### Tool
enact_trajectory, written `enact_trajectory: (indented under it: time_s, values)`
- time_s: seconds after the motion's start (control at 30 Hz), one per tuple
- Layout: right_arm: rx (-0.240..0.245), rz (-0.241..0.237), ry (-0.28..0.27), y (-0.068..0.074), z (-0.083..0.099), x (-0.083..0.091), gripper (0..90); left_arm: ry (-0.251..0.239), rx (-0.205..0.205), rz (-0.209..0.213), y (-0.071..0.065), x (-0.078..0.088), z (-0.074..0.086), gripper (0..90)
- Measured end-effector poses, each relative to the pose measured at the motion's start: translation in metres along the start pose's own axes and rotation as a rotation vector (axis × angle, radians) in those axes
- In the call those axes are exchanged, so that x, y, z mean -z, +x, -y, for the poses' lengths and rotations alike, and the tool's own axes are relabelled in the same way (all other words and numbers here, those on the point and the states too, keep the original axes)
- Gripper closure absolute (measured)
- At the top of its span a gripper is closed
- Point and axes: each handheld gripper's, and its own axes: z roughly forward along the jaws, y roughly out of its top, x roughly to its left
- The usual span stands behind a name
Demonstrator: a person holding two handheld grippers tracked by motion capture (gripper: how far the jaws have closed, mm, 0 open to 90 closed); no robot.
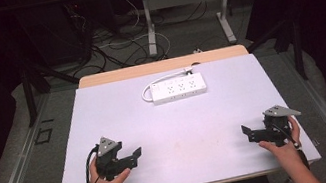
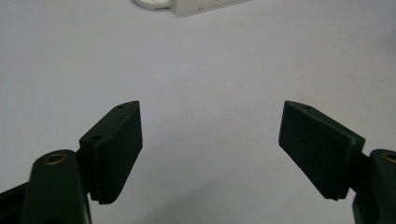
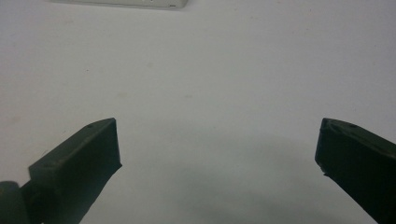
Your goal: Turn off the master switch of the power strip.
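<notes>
Left gripper (image 1: 134, 155) and right gripper (image 1: 247, 132), each held in a hand near the front edge of the table (image 1: 122, 129), jaws spread wide and empty, pointing inward toward each other. In the left gripper view the gripper (image 2: 210, 140) frames bare white tabletop, with a corner of the power strip (image 2: 205, 5) and its cord at the top edge. The right gripper view (image 3: 217, 154) catches the strip's (image 3: 140, 3) edge. The high view shows the whole strip (image 1: 179, 88), six sockets, lying flat toward the far edge, its white cord (image 1: 159, 81) looped at its left, well apart from both grippers.
</notes>
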Motion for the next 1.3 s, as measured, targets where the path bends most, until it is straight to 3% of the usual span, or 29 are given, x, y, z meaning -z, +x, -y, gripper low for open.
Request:
enact_trajectory:
  time_s: [0.23, 0.47, 0.6, 0.63, 0.67, 0.87, 0.97, 1.17, 1.27, 1.3]
  values:
    - [0.005, -0.011, -0.004, 0.001, 0.000, 0.001, 0.0, 0.007, -0.047, 0.005, -0.012, 0.001, -0.003, 36.0]
    - [0.006, -0.017, -0.001, 0.003, 0.000, -0.001, 0.0, 0.021, -0.071, 0.028, -0.019, -0.005, -0.009, 41.0]
    - [0.004, -0.021, 0.002, 0.004, 0.001, -0.001, 0.0, 0.017, -0.061, 0.014, -0.023, -0.010, -0.012, 41.6]
    - [0.003, -0.010, -0.023, 0.004, 0.001, -0.004, 0.0, 0.023, -0.061, 0.010, -0.024, -0.012, -0.013, 42.1]
    - [0.004, -0.018, 0.000, 0.003, 0.001, -0.002, 0.0, 0.026, -0.065, 0.008, -0.025, -0.012, -0.014, 42.3]
    - [0.005, -0.012, -0.002, 0.002, 0.001, -0.002, 0.0, 0.018, 0.005, 0.032, -0.025, -0.020, -0.023, 46.1]
    - [0.003, -0.017, 0.001, 0.003, 0.001, -0.002, 0.0, 0.026, 0.019, 0.035, -0.023, -0.022, -0.028, 47.6]
    - [0.002, -0.013, 0.002, 0.003, 0.002, -0.003, 0.0, 0.033, 0.021, 0.040, -0.022, -0.026, -0.043, 52.4]
    - [-0.001, -0.010, -0.002, 0.003, 0.002, -0.003, 0.0, 0.043, 0.001, 0.042, -0.021, -0.026, -0.052, 55.2]
    - [0.000, -0.009, -0.002, 0.003, 0.002, -0.004, 0.0, 0.037, 0.013, 0.043, -0.022, -0.027, -0.058, 55.4]
